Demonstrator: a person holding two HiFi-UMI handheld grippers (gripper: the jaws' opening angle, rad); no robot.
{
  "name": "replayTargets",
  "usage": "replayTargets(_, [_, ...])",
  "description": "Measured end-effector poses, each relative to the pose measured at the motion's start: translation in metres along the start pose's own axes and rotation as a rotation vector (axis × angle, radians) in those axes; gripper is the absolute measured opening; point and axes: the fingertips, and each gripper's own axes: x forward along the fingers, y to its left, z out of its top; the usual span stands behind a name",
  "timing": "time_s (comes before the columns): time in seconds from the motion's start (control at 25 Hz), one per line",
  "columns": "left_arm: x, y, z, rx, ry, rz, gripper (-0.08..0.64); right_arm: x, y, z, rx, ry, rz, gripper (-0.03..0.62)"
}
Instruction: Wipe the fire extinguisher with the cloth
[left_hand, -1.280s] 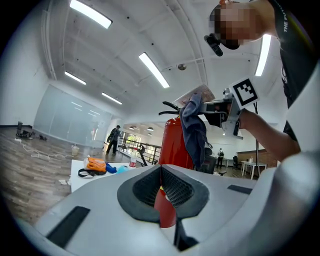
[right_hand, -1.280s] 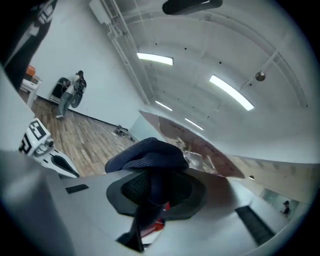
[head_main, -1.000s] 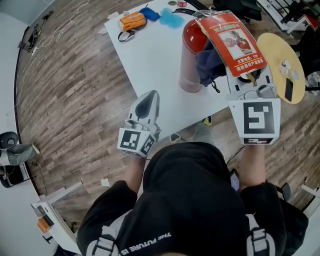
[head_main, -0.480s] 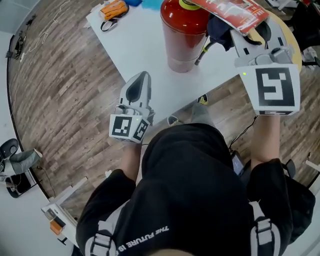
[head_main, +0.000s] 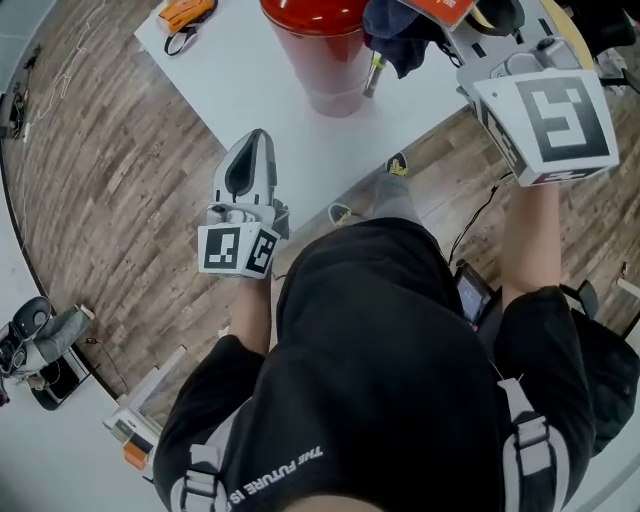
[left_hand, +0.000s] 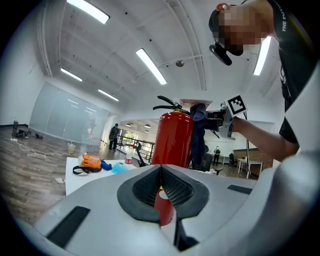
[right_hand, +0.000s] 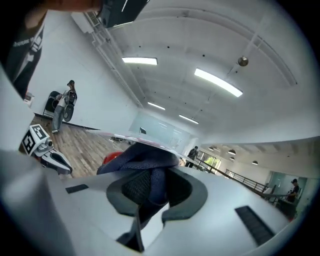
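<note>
Cloth (right_hand: 145, 167) hangs clamped in right hand-held gripper (right_hand: 150, 197) beside fire extinguisher (head_main: 320, 50).

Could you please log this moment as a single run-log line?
right gripper: shut on cloth | cloth: beside fire extinguisher | left gripper: shut, empty
</note>
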Motion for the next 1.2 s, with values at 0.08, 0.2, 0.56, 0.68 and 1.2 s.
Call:
replayTargets(0.08, [0.003,-0.001,-0.004,0.006,0.008,0.002,0.021,-0.002,-0.005,-0.023,0.010,0.037,-0.006,0.069])
replayTargets(0.2, [0.014,-0.008,-0.015,0.012,0.026,-0.007,0.021,-0.008,-0.008,-0.059,0.121,0.013,0.008,0.067])
replayTargets(0.56, [0.045,-0.037,-0.009,0.023,0.046,-0.024,0.021,0.010,0.076,-0.206,0.187,0.301,0.216,0.069])
replayTargets(0.68, [0.054,-0.039,-0.006,0.025,0.045,0.015,0.021,0.024,0.094,-0.248,0.321,0.260,0.264,0.069])
replayTargets(1.2, [0.113,-0.057,0.010,0.035,0.030,0.318,0.021,0.051,0.119,-0.359,0.500,0.322,0.724,0.069])
